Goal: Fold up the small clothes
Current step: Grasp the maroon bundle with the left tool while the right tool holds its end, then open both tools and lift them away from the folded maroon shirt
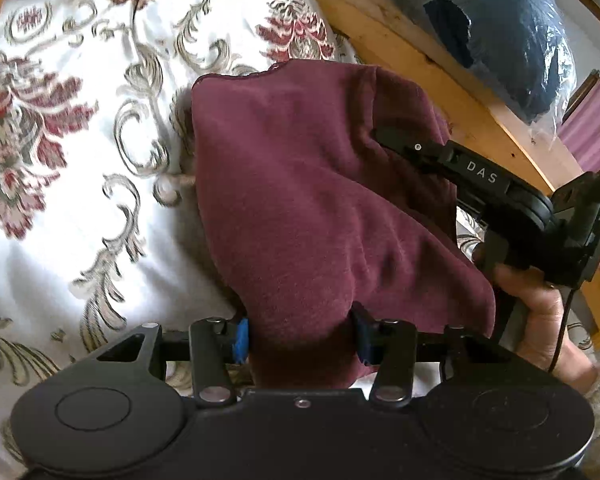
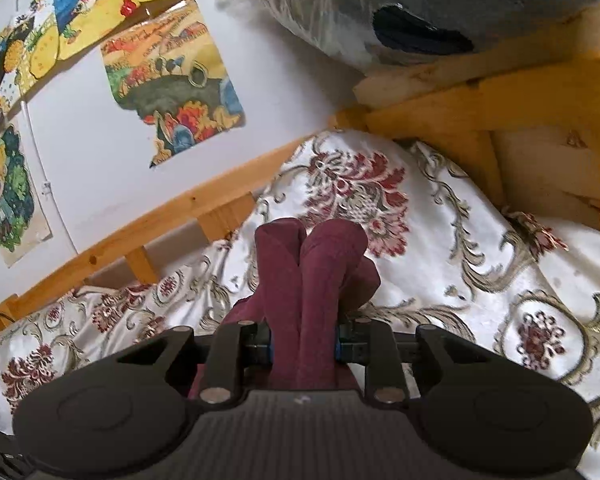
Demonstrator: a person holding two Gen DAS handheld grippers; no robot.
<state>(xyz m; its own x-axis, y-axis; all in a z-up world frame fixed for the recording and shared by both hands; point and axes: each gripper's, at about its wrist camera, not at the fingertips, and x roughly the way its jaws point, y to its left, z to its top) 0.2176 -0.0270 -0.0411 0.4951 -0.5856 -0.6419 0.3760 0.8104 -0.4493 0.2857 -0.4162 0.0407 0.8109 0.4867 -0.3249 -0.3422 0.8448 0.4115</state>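
Both grippers clamp the maroon garment [image 1: 300,200], lifted over the floral bedspread [image 1: 80,160]. The left gripper [image 1: 300,336] pinches bunched cloth between its jaws, the fabric spreading ahead of it. To its right, the right gripper [image 1: 388,136] reaches in tilted, held by the person's hand [image 1: 540,304]; in its own view two folds stand upright between its closed jaws.
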